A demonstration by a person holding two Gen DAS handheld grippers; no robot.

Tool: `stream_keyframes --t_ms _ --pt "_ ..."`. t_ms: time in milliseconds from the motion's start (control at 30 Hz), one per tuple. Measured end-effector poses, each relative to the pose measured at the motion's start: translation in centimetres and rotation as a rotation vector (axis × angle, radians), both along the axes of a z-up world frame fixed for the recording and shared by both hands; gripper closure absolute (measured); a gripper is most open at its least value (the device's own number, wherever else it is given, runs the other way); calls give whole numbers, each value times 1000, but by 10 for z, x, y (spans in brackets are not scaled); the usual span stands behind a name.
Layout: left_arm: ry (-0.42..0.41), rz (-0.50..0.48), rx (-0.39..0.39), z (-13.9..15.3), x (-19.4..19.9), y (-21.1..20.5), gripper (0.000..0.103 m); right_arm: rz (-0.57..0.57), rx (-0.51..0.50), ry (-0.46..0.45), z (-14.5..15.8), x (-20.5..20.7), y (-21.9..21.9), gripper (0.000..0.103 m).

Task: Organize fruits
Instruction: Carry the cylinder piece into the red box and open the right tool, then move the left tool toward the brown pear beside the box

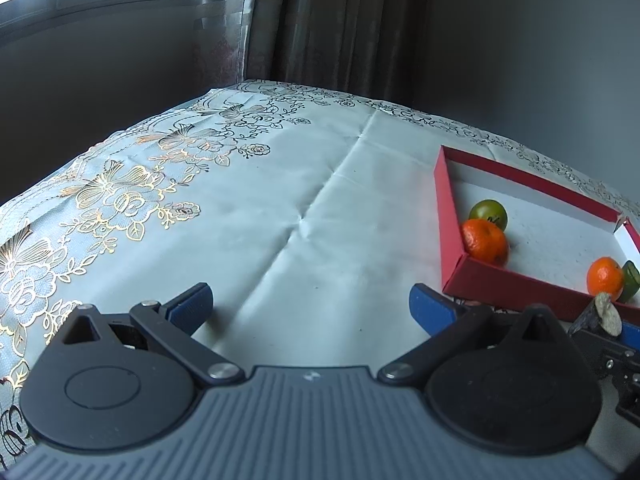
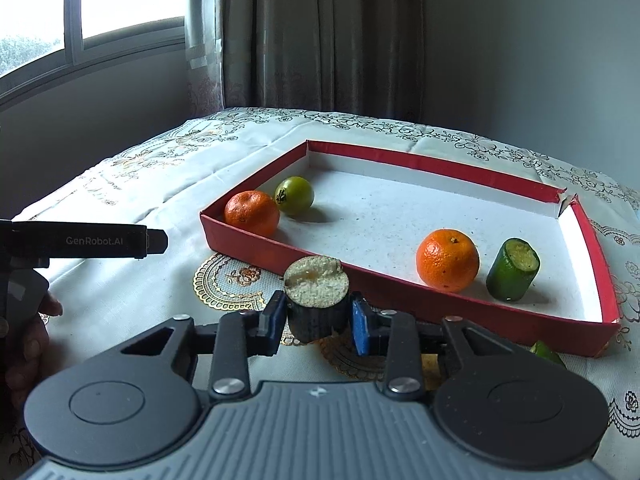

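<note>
My right gripper (image 2: 317, 320) is shut on a dark cucumber chunk (image 2: 316, 296) with a pale cut top, upright just in front of the red tray's near wall (image 2: 400, 292). Inside the tray lie an orange (image 2: 251, 212) and a green tomato (image 2: 294, 195) at the left, another orange (image 2: 447, 260) and a green cucumber piece (image 2: 513, 269) at the right. My left gripper (image 1: 310, 306) hangs open over bare tablecloth, left of the tray (image 1: 444, 208). The left wrist view shows the same held chunk (image 1: 600, 314) at its right edge.
A white tablecloth (image 1: 280, 200) with gold flower print covers the table. A green fruit piece (image 2: 546, 352) lies on the cloth outside the tray's near right corner. A hand (image 2: 24, 340) holds the left gripper's body at the left. Curtains and a window stand behind the table.
</note>
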State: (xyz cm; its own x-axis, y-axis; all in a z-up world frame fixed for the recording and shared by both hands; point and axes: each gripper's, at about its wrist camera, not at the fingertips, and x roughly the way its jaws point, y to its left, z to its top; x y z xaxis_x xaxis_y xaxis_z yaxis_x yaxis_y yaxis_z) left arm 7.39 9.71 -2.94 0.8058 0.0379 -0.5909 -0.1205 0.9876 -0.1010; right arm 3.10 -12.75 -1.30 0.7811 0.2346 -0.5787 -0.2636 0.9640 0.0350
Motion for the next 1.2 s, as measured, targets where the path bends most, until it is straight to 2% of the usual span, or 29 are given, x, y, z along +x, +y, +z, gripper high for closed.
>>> stream_keyframes --t_ms 133,300,467,667,733,767,967,1033,1100,1133,1200 --pt "-1 -1 4 0 0 0 0 -20 18 -58 16 -3 -3 70" --pt "1 -1 0 0 0 -1 0 -44 22 -84 33 20 -5 70" --pt "7 -3 -5 0 1 0 0 -44 22 -46 25 48 2 70" --pt "11 -2 -16 -1 2 3 0 -27 3 -22 9 66 20 70" --pt "12 -3 -18 -1 2 3 0 -34 -20 -33 7 67 24 67" --pt "11 -3 -20 -1 2 3 0 -47 -28 -45 9 65 25 63" --pt "10 -2 -25 -1 2 4 0 -94 62 -132 39 24 -15 62" --pt "9 -2 -25 0 2 4 0 -132 85 -162 47 1 -42 57" --pt "8 -1 -22 0 2 4 0 -193 74 -193 49 -21 -70 42" --pt "8 -1 -21 0 2 4 0 -227 65 -198 48 -30 -85 38" --pt "7 1 -19 0 1 4 0 -305 34 -200 43 -45 -114 35"
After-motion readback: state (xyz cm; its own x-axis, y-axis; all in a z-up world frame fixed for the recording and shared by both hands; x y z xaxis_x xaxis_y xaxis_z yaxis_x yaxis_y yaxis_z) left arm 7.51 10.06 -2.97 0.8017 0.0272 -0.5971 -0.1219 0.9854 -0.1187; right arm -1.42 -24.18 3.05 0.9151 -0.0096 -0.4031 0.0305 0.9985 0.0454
